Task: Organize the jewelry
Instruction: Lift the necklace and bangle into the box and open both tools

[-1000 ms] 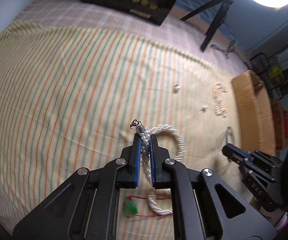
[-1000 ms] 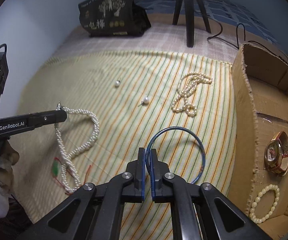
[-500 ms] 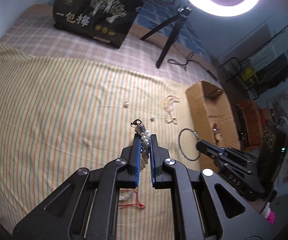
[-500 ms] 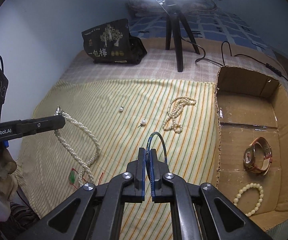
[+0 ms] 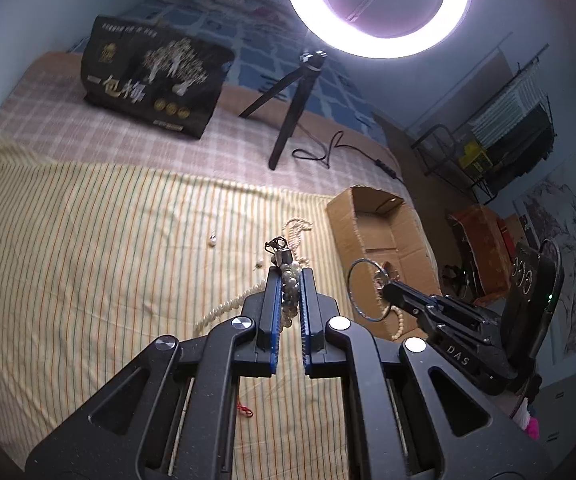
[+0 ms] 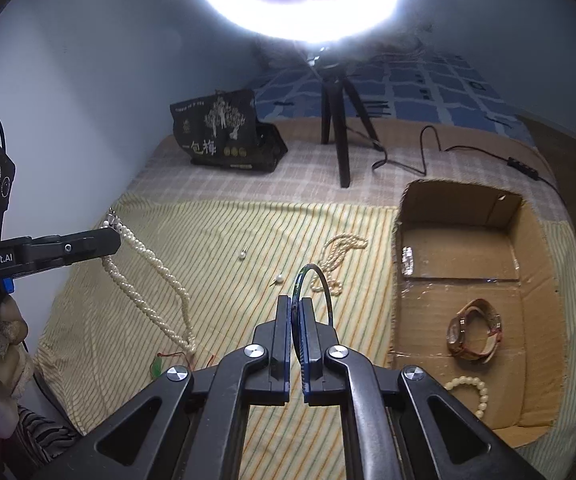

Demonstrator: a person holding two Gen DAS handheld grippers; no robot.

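My left gripper [image 5: 289, 276] is shut on a white pearl necklace [image 6: 150, 260], lifted so its strands hang down to the striped cloth [image 5: 88, 264]; it also shows in the right wrist view [image 6: 114, 236]. My right gripper [image 6: 296, 304] is shut on a thin blue bangle [image 6: 319, 280], held above the cloth left of the cardboard box [image 6: 527, 420]. The bangle [image 5: 361, 292] and right gripper [image 5: 387, 290] show in the left wrist view, before the box [image 5: 339, 216]. The box holds a brown watch [image 6: 473, 334] and a cream bead bracelet [image 6: 473, 390].
On the cloth lie a second pearl strand [image 6: 337, 258], two loose pearl earrings [image 6: 242, 255] [image 6: 278, 279] and a green pendant on red cord [image 6: 160, 366]. A black bag [image 6: 224, 136] and a ring-light tripod [image 6: 337, 120] stand at the back.
Both grippers have risen and tilted up. The pearl necklace has lifted further off the cloth. The bangle has been carried up and toward the box.
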